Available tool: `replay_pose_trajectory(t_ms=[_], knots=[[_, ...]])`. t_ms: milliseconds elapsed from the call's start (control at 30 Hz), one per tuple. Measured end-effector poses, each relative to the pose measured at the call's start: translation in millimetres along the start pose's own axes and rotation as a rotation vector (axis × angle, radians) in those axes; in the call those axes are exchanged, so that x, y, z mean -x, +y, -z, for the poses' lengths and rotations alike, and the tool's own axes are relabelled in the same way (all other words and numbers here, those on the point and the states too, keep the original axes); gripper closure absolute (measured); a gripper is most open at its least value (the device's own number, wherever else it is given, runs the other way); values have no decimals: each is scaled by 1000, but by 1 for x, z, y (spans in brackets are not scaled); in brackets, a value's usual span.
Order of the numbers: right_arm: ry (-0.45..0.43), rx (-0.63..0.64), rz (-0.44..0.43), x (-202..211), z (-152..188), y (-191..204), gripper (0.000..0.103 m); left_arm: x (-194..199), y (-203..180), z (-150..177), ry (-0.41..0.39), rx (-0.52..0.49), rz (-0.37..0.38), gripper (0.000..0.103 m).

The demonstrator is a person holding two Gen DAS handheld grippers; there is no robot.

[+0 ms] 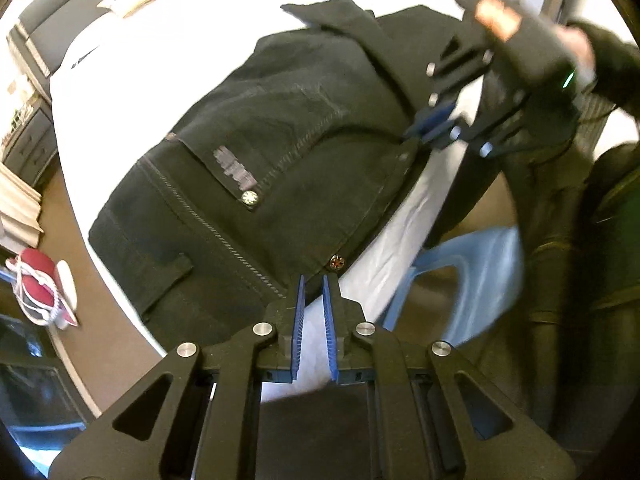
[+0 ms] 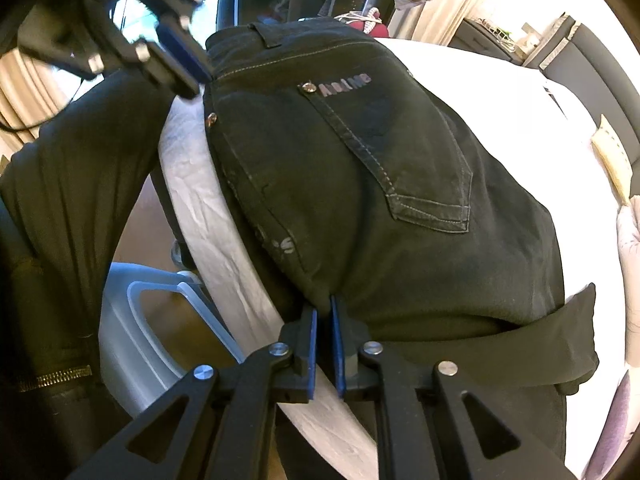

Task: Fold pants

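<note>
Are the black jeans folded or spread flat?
Folded: the black jeans lie doubled along their length, one back pocket on top, on the white bed.

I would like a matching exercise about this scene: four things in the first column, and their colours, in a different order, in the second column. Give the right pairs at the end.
Column A
1. pants
2. bed sheet
3. plastic chair
4. shoe

Column B
a. white
b. red with white laces
c. black
d. light blue

Right pairs: 1-c, 2-a, 3-d, 4-b.
</note>
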State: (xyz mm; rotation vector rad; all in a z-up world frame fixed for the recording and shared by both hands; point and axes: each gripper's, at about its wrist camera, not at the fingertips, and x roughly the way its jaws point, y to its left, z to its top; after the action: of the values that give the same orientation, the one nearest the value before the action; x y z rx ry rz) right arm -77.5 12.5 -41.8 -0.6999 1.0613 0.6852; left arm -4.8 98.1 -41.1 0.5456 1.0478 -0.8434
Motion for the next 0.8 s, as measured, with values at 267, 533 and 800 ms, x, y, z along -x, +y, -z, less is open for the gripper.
replay_pose_trajectory(t_ms=[267,533,800], knots=[[-13,-36,-1,-1,1,1,90,3,16,-44,-141,180,29,94],[-90,-198,-112,4,16,-4,44,-88,2,-79,-69,300,25,94],[-276,-677,-260,54,59,-113,44,-58,-2,-94,-107,338,-14,94]])
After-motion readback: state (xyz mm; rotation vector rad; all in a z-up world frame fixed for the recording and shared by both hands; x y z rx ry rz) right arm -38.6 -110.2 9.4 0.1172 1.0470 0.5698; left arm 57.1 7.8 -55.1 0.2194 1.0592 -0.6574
